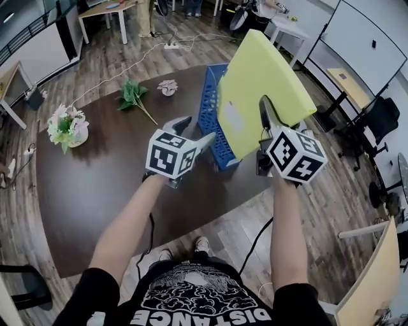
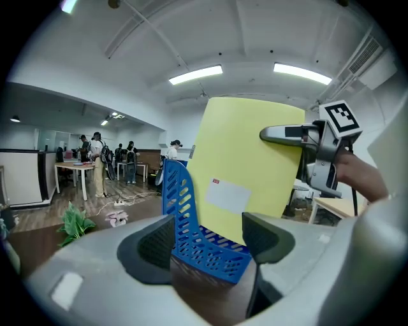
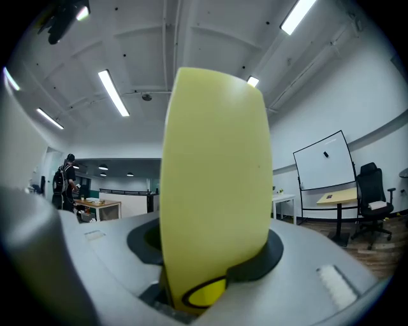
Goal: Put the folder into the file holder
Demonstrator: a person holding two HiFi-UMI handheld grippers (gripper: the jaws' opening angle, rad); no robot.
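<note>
Two grippers nearest, left gripper [image 1: 194,132] with jaws wide and empty just beside one blue file holder [image 1: 209,118] on one dark table [image 1: 95,184], right gripper [image 1: 266,109] clamped on one yellow folder [image 1: 261,67] tilted over that holder, beyond, one green sprig [image 1: 132,97], one small flower [image 1: 168,86], one potted bouquet [image 1: 67,126].

An open-plan office. A large dark surface [image 1: 89,191] stands on wood-plank flooring [image 1: 115,57], with pale desks [image 1: 105,11] and black office chairs [image 1: 377,120] around it. A whiteboard [image 3: 324,167] hangs on a white wall [image 3: 357,95]. Long strip lights [image 2: 196,74] cross the ceiling [image 2: 242,38], and several people [image 2: 95,148] stand by a far desk [image 2: 75,167].
</note>
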